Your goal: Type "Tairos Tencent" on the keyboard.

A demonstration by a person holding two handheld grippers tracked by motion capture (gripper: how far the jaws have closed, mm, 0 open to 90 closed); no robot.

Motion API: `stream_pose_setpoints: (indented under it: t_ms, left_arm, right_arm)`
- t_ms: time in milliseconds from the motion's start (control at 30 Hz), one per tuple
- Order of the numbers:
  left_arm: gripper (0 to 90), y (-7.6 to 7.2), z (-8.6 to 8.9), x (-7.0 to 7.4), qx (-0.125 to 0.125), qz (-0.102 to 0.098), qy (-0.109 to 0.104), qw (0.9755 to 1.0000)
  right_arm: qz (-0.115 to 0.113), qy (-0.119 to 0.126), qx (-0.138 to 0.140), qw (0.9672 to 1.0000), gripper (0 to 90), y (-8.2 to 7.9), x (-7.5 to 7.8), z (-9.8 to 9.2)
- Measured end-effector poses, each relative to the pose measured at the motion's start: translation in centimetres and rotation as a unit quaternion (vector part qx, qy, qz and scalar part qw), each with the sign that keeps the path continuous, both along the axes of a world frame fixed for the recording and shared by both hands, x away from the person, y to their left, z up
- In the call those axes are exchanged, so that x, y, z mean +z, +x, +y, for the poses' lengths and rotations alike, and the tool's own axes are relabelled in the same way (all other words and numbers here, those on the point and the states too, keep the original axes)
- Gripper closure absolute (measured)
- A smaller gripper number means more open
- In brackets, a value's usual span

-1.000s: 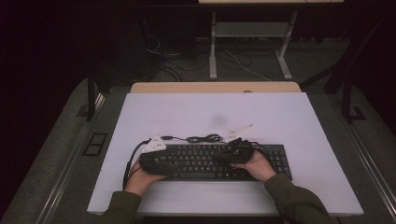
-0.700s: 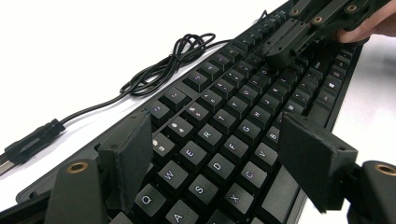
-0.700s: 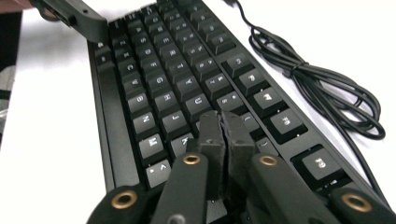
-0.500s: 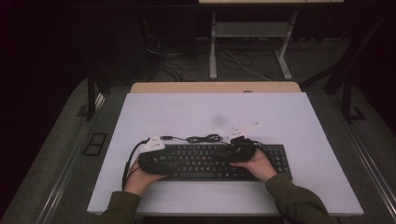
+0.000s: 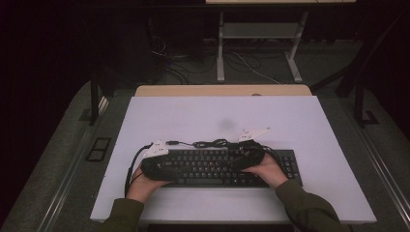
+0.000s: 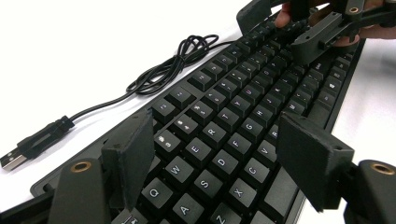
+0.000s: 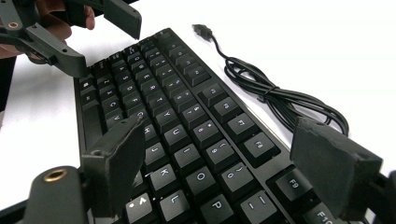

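Two grippers are recorded over one black keyboard point(image 5: 217, 166), which lies flat near the front edge of the white counter point(image 5: 193, 116), its long side running left to right.

Left gripper point(image 5: 157, 164) — held over the keyboard's left end; its jaws are seen apart in the left gripper view, standing over the Q–X columns, with no key pressed between the pads.

Right gripper point(image 5: 251, 157) — held over the right half of the main key block; its jaws have just been opening and are seen wide apart in the right gripper view, standing above the keys around K, L and P with nothing clamped between them.

Keyboard cable point(image 5: 210, 143) — black, loosely coiled on the counter just behind the keyboard's rear edge, with its USB plug point(image 6: 11, 158) lying free on the white surface toward the left.

Hands are seen at the keyboard's front edge, sleeves dark green.
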State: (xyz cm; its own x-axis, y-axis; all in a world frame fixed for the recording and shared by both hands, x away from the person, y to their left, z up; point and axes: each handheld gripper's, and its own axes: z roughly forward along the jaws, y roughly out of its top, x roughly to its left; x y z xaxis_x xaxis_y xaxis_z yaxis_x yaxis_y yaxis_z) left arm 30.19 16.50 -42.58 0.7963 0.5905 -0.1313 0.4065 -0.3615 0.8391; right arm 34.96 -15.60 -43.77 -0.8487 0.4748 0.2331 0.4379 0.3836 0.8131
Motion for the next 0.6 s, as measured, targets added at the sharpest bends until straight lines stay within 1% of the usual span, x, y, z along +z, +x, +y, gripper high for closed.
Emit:
stream_pose_setpoints:
  t_ms: [133, 400, 600]
  left_arm:
    - [30.1, -0.02, 0.16, -0.01, -0.003, 0.002, -0.001, 1.0000]
    - [37.8, -0.06, 0.34, -0.21, -0.015, 0.006, 0.009, 0.9998]
    - [46.3, -0.07, 0.53, -0.26, -0.020, 0.010, 0.014, 0.9996]
  right_arm:
    - [-0.004, -0.001, -0.004, 1.0000, 17.6, -0.01, 0.02, -0.01]
    - [-0.009, -0.004, -0.009, 0.9999, 17.6, -0.01, 0.01, -0.05]
    - [-0.009, -0.005, -0.010, 0.9999, 17.6, -0.02, 0.02, -0.08]
